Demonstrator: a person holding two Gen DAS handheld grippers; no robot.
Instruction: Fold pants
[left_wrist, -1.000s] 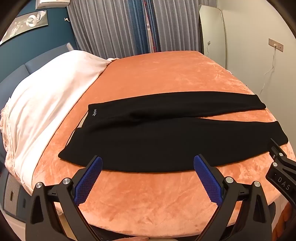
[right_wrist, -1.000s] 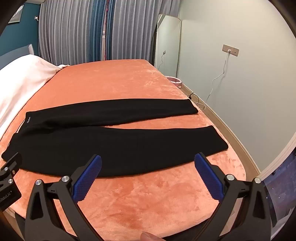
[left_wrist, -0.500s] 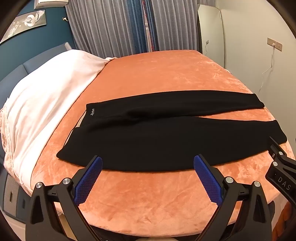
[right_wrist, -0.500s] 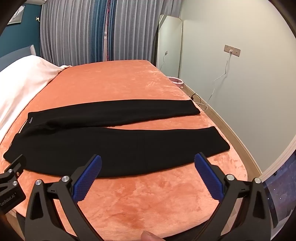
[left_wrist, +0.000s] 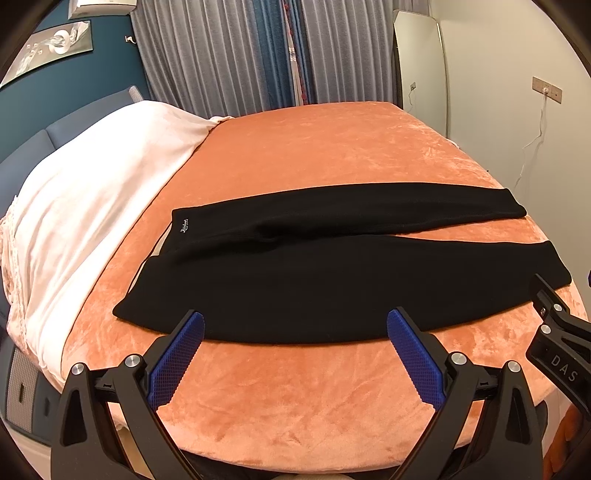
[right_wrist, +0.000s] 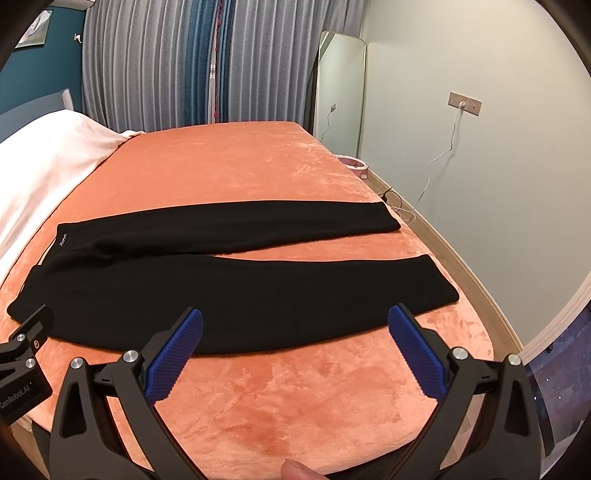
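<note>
Black pants (left_wrist: 332, 273) lie spread flat across the orange bed, waistband to the left with a small white logo (left_wrist: 183, 224), both legs running right. They also show in the right wrist view (right_wrist: 240, 291). My left gripper (left_wrist: 295, 354) is open and empty, held above the bed's near edge in front of the near leg. My right gripper (right_wrist: 295, 354) is open and empty, also at the near edge, further toward the leg cuffs. Each gripper's black body shows at the edge of the other's view.
The orange plush bedspread (left_wrist: 314, 147) covers the bed. A white blanket (left_wrist: 81, 206) lies heaped on the left. Curtains (left_wrist: 258, 55) hang behind the bed. A mirror (right_wrist: 338, 92), a wall socket with a cable (right_wrist: 461, 107) and a pink bowl (right_wrist: 352, 164) stand to the right.
Both grippers have drawn back and risen slightly, so the pants sit a little further off. Both stay open and empty. The pants have not moved.
</note>
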